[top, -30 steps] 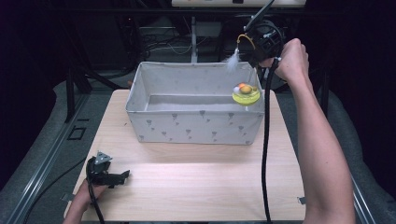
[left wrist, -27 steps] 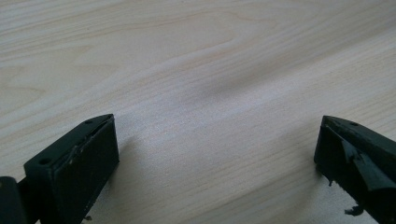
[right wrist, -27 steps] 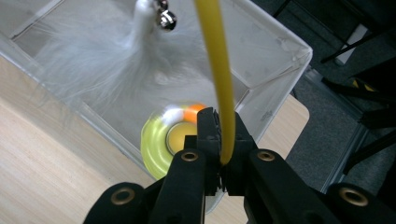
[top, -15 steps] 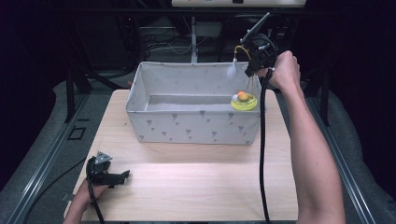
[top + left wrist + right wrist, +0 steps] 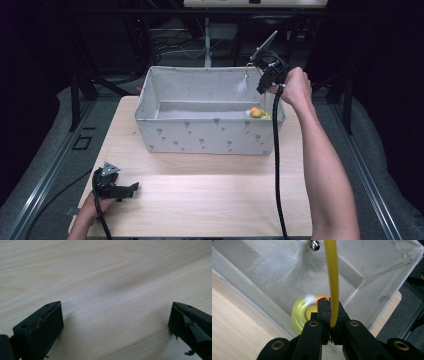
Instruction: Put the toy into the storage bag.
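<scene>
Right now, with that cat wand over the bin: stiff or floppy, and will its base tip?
The yellow wand looks thin, so probably springy rather than rigid. Its white feather and bell seem very light and likely to sway. The round yellow base looks wide and flat, so tipping seems unlikely.

right tongs (image 5: pixel 329 315) clamped, left tongs (image 5: pixel 115 322) agape

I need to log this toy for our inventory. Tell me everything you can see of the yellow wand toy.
The wand toy is a thin yellow rod, seemingly plastic, with a small silver bell and white feathers at its top and a round yellow-green base below. The right claw is shut on the rod, holding it upright inside the grey fabric bin.
</scene>
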A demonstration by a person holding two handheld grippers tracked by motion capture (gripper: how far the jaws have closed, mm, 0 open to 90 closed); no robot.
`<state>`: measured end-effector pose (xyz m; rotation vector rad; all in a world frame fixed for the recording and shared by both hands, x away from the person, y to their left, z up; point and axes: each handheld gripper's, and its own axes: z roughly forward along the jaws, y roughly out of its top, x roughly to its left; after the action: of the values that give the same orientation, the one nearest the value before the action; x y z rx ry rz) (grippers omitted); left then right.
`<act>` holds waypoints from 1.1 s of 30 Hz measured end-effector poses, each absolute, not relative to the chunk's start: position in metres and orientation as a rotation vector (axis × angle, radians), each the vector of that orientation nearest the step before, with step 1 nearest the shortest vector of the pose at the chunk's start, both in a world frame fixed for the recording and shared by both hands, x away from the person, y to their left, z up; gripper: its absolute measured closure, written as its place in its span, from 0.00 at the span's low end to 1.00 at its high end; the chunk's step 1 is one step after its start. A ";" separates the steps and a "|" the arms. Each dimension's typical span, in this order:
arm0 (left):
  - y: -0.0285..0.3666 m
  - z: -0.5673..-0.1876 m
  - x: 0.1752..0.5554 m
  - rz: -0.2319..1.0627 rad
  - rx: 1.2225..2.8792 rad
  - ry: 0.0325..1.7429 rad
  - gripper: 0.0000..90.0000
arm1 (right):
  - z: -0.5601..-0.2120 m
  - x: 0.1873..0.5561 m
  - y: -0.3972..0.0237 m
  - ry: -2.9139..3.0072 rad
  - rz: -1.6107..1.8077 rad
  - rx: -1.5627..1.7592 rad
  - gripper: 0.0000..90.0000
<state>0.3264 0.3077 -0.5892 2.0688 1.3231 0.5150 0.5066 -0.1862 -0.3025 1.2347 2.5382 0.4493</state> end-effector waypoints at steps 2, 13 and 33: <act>0.308 -0.589 0.326 0.515 2.069 1.323 0.00 | -0.305 0.506 -0.186 2.548 0.442 1.235 0.98; 0.308 -0.589 0.327 0.512 2.071 1.321 0.00 | -0.326 0.506 -0.191 2.583 0.393 1.253 0.98; 0.308 -0.589 0.326 0.515 2.069 1.322 0.00 | -0.360 0.503 -0.216 2.602 0.365 1.332 0.98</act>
<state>0.3264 0.3077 -0.5892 2.0695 1.3224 0.5145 0.5033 -0.2160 -0.3595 1.3319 2.6016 0.3654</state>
